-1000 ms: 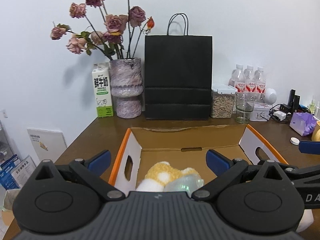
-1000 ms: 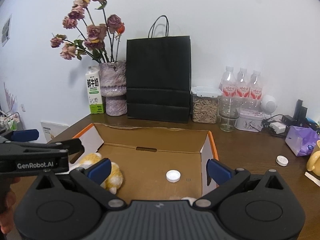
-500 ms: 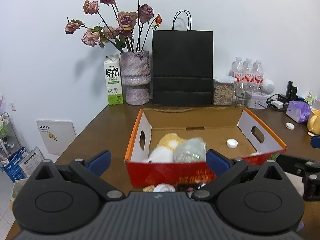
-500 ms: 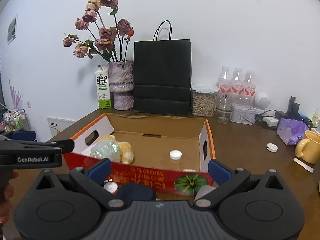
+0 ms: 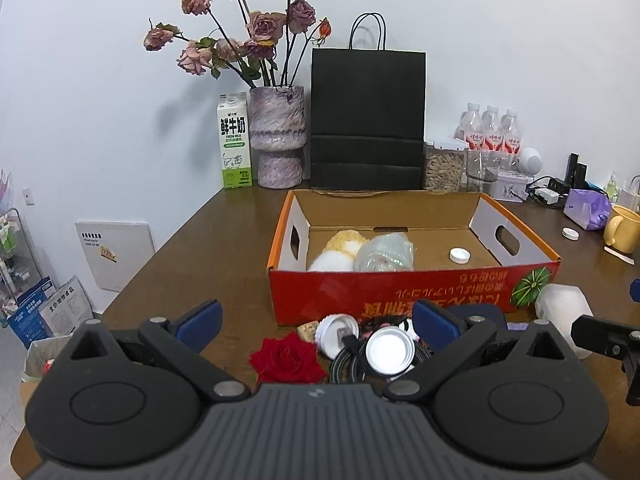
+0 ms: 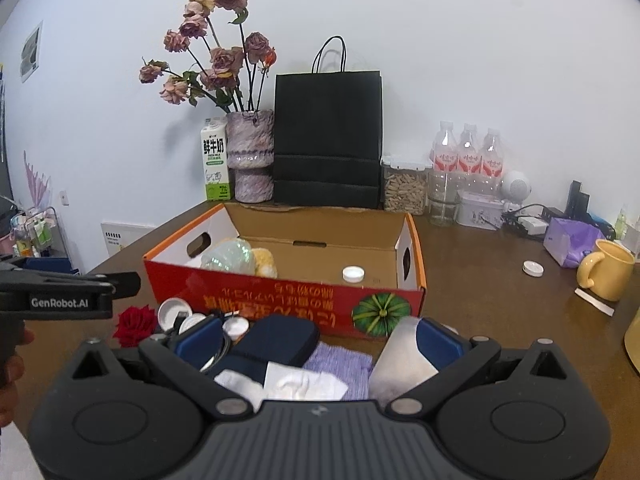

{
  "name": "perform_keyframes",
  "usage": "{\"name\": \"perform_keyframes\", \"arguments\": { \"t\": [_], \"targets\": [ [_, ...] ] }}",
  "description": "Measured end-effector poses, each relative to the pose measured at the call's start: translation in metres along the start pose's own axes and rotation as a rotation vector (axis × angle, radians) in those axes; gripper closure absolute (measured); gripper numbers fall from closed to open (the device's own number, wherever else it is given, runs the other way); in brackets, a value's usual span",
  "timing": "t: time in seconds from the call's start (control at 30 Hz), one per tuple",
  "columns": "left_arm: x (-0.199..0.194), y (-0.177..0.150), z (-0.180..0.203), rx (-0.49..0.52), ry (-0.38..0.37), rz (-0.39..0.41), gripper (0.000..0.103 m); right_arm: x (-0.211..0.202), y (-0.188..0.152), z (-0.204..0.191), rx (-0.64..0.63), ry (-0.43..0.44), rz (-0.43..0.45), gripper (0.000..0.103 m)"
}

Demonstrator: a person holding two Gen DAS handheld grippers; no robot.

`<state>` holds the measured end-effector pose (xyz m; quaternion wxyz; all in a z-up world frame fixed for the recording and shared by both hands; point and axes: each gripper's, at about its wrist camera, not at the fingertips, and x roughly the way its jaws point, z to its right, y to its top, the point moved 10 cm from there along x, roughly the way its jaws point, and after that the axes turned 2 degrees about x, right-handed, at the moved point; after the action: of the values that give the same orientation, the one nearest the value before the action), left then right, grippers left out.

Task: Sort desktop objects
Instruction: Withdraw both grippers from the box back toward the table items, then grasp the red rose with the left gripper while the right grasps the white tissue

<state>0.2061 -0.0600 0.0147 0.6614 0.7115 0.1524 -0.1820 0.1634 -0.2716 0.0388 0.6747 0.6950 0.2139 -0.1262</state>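
Note:
A red and orange cardboard box (image 5: pixel 412 288) (image 6: pixel 280 296) stands on the brown desk. Inside lie a yellow-white plush toy (image 5: pixel 338 252), a shiny clear bundle (image 5: pixel 384 254) and a white cap (image 5: pixel 459 255). In front of the box lie a red rose (image 5: pixel 287 358) (image 6: pixel 134 322), white lids (image 5: pixel 390 350), a black cable, a dark blue case (image 6: pixel 276 340), white tissue (image 6: pixel 304 384), a purple cloth (image 6: pixel 340 364) and a white block (image 6: pixel 402 360). My left gripper (image 5: pixel 316 320) is open and empty above the rose and lids. My right gripper (image 6: pixel 320 340) is open and empty above the case.
At the back stand a milk carton (image 5: pixel 234 142), a vase of dried roses (image 5: pixel 278 140), a black paper bag (image 5: pixel 368 120), a jar, water bottles (image 5: pixel 490 132) and chargers. A yellow mug (image 6: pixel 606 268), purple tissue pack (image 6: pixel 572 240) and a white cap (image 6: pixel 533 268) are at the right.
Both grippers have pulled back toward the desk's near edge and away from the box. The objects in front of the box have come into view. Both stay open.

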Motion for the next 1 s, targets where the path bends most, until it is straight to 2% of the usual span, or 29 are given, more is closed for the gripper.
{"name": "perform_keyframes", "arguments": {
  "t": [0.67, 1.0],
  "targets": [
    [-0.011, -0.048, -0.015, -0.011, -0.008, -0.056, 0.000, -0.003, -0.053, -0.005, 0.001, 0.007, -0.092, 0.000],
    [-0.009, -0.063, -0.017, -0.002, -0.019, -0.064, 0.000, 0.000, -0.063, -0.006, 0.012, 0.009, -0.093, 0.000]
  ]
}}
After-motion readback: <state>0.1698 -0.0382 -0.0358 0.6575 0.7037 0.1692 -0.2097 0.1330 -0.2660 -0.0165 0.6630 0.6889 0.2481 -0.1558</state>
